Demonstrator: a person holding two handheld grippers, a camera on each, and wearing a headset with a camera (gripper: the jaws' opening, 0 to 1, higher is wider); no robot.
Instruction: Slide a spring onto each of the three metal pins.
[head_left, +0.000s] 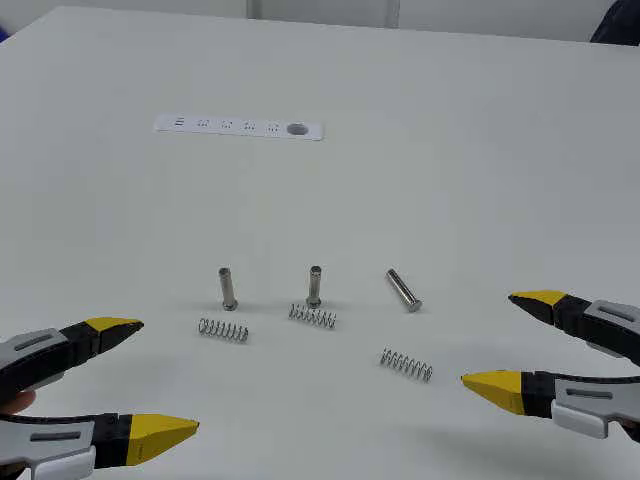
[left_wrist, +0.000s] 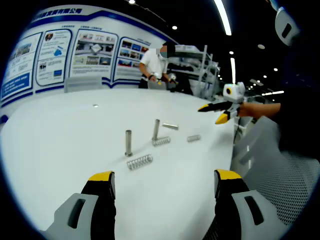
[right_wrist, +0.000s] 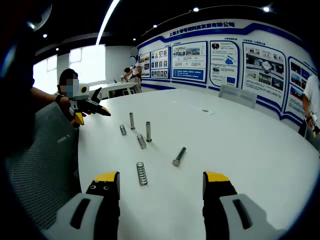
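Springs (head_left: 222, 329) beside pins (head_left: 229, 288) | left claw (head_left: 168, 376), right claw (head_left: 488, 338) agape | head view: power strip (head_left: 238, 126); left gripper view: person (left_wrist: 152, 65)

Silver pins (head_left: 229, 288), springs (head_left: 222, 329) — white table (head_left: 450, 150)

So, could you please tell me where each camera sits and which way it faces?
Head view: from the headset, down at the table; left gripper and right gripper at the bottom corners.
Left gripper view: along its open jaws, towards the right gripper.
Right gripper view: along its open jaws, towards the left gripper.
Shared: all three show the lying pin.
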